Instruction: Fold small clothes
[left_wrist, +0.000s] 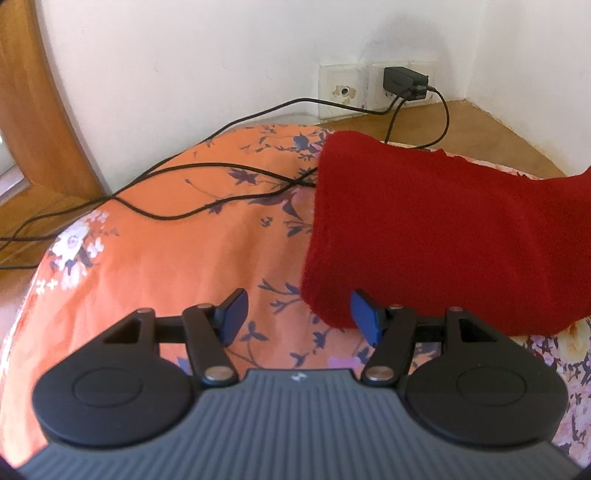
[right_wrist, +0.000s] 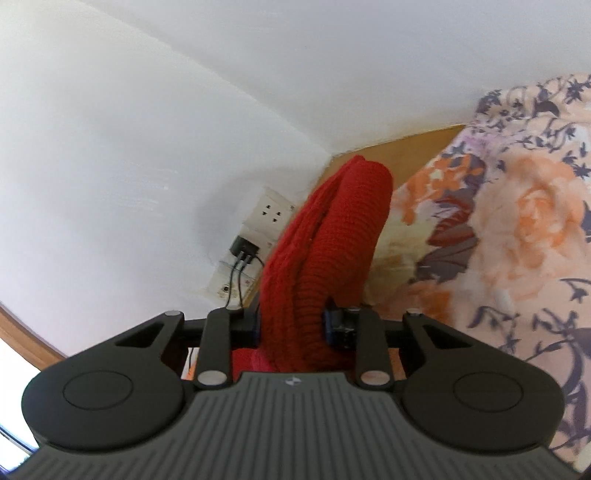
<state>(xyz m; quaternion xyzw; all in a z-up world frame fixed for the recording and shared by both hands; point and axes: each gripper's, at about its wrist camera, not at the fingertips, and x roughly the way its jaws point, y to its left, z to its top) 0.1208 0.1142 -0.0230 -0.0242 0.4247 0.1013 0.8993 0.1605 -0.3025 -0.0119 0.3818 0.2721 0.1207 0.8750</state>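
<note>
A red knitted garment (left_wrist: 424, 229) hangs in the air over an orange floral bedsheet (left_wrist: 177, 243) in the left wrist view, draped from the upper right down to the lower middle. My left gripper (left_wrist: 299, 317) is open, its blue pads (left_wrist: 234, 314) wide apart, with the garment's lower left corner just in front of the right pad. In the right wrist view my right gripper (right_wrist: 291, 325) is shut on a bunched fold of the same red garment (right_wrist: 328, 236), which rises away from the fingers. The camera there is tilted sideways.
Black cables (left_wrist: 207, 192) trail across the bedsheet to a charger (left_wrist: 402, 81) plugged into wall sockets (left_wrist: 343, 88). A wooden frame (left_wrist: 40, 110) stands at the left. White walls meet in a corner behind the bed. The floral sheet (right_wrist: 509, 229) fills the right wrist view's right side.
</note>
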